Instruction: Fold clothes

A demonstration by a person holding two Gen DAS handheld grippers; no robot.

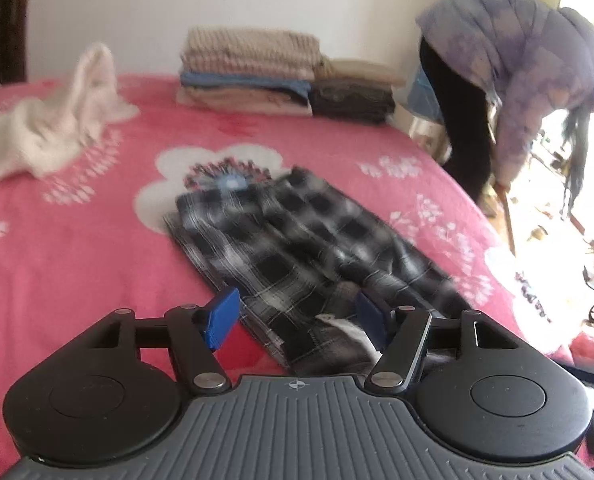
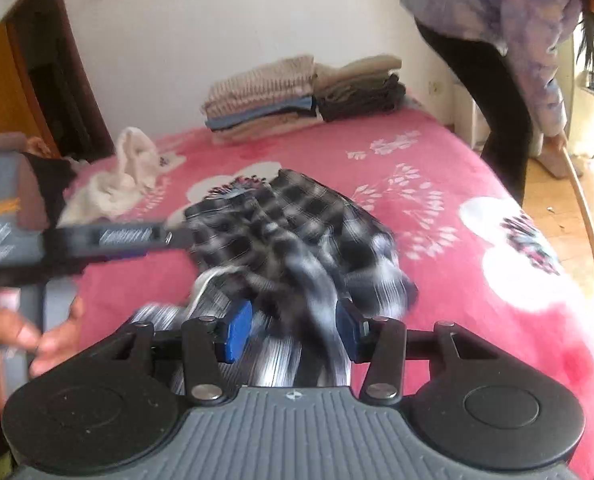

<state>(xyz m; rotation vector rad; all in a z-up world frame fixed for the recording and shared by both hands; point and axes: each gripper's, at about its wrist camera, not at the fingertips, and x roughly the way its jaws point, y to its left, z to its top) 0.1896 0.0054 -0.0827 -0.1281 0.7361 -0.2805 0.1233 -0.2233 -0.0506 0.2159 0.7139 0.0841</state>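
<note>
Hovering with jaws parted: left gripper [image 1: 297, 320] low over the near end of the plaid garment [image 1: 297, 248], cloth lying between the blue pads [image 1: 223, 318] but not pinched. Same for right gripper [image 2: 295, 330]: standing apart, a blurred bunch of plaid fabric between the pads, no grip evident. Garment partly folded, mid-bed on the pink blanket [image 1: 77, 260], near end rumpled. Risk: near edge slumping or unrolling if left as is, spoiling the fold; closing on several layers at once and dragging the whole piece. Left gripper crossing close in the right view, so collision likely on a hasty regrasp. Further out: white garment [image 1: 45, 132] unfolded, folded stack [image 1: 253, 76] by the wall, bystander [image 1: 537, 80] bending beside the bed, well apart.
</note>
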